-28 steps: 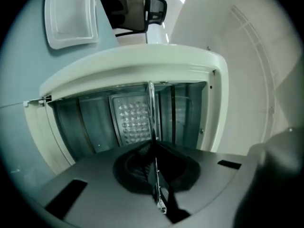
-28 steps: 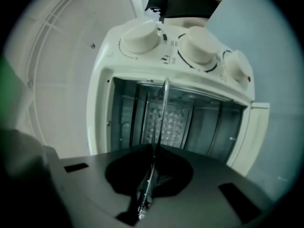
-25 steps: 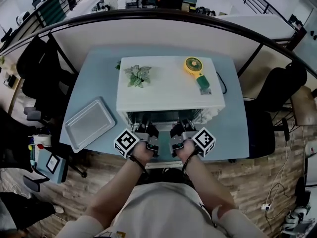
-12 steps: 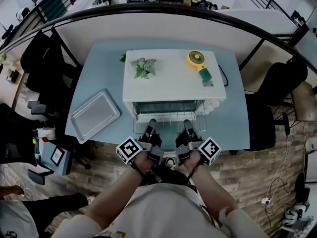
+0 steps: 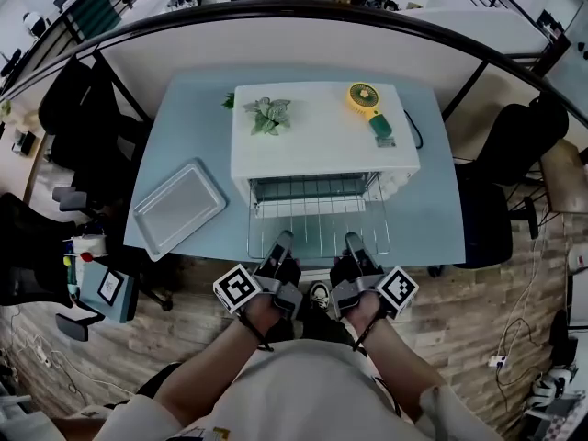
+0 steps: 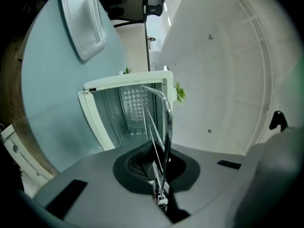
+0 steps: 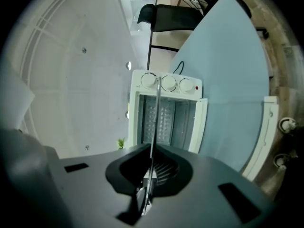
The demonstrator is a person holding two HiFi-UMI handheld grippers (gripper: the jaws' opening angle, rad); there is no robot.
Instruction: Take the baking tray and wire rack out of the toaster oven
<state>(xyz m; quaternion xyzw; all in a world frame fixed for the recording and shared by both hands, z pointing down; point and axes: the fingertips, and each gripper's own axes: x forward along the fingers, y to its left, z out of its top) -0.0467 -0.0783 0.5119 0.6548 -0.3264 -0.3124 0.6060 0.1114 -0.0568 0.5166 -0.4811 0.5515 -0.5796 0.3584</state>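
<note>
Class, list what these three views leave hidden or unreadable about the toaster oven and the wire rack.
- Back end of the silver wire rack: in the head view the top of the white toaster oven covers it; both gripper views see it edge-on.
- Markings round the three white dials: right gripper view, too small.
- Label on the green handle of the yellow handheld fan: head view, too small to read.

One table (image 5: 188,127). One toaster oven (image 5: 322,145), with three knobs (image 7: 168,83) on its front. One wire rack (image 5: 317,223). One baking tray (image 5: 179,208). One small green plant (image 5: 267,116). One yellow hand fan (image 5: 366,110). Two grippers, the left gripper (image 5: 283,240) and the right gripper (image 5: 354,242), each with one marker cube, so two cubes in all.
</note>
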